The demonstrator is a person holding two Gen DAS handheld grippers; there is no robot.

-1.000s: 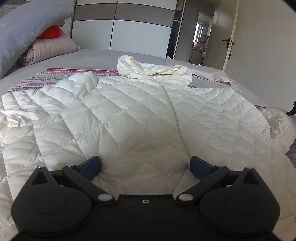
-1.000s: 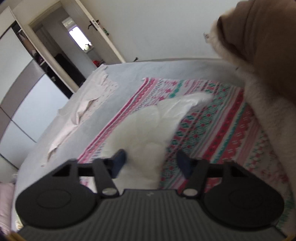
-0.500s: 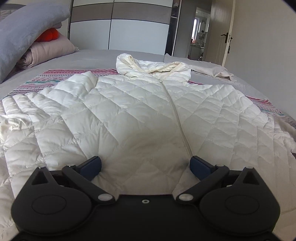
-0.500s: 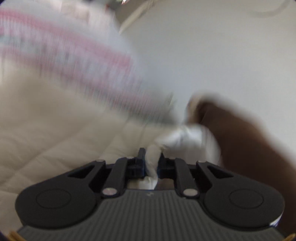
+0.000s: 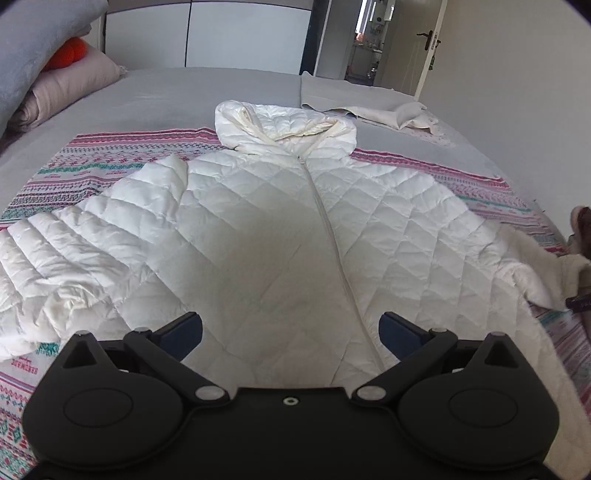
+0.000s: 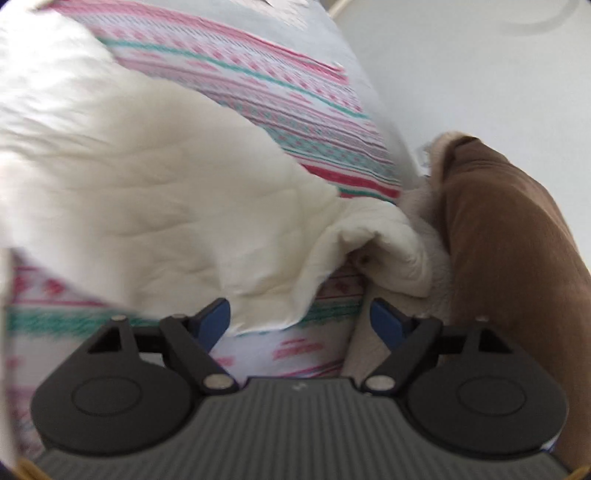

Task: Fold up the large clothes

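Left wrist view: white quilted hooded jacket [image 5: 280, 229] lies face up and spread flat on the bed [image 5: 192, 88], over a striped patterned blanket [image 5: 92, 162]. Zip [image 5: 332, 236] closed along the centre; hood [image 5: 284, 129] towards the far edge of the bed, hem towards the near edge. One sleeve [image 5: 62, 258] reaches out to the bed's left edge, somewhat rumpled. The other sleeve [image 6: 192, 206] runs to the right edge, and in the right wrist view its cuff [image 6: 391, 254] rests against a brown fleece-lined garment [image 6: 509, 240].

Handling, as judged: padded shell, light, soft and springy. It should bend easily along quilting lines but will tend to puff back open, and the smooth shell looks slippery. Best holds are judged to be the cuffs, hem corners and shoulder seams, where layers bunch thick enough for the pads to bite.

Left tool [image 5: 291, 326]: jaws spread wide above the lower front of the jacket, nothing held. Right tool [image 6: 299, 319]: jaws opening, the sleeve's edge just ahead of them and not pinched by the pads.

Surroundings: pillows [image 5: 55, 74] at the far left corner, a pale cloth [image 5: 388, 110] at the far right corner, wardrobe [image 5: 207, 33] beyond
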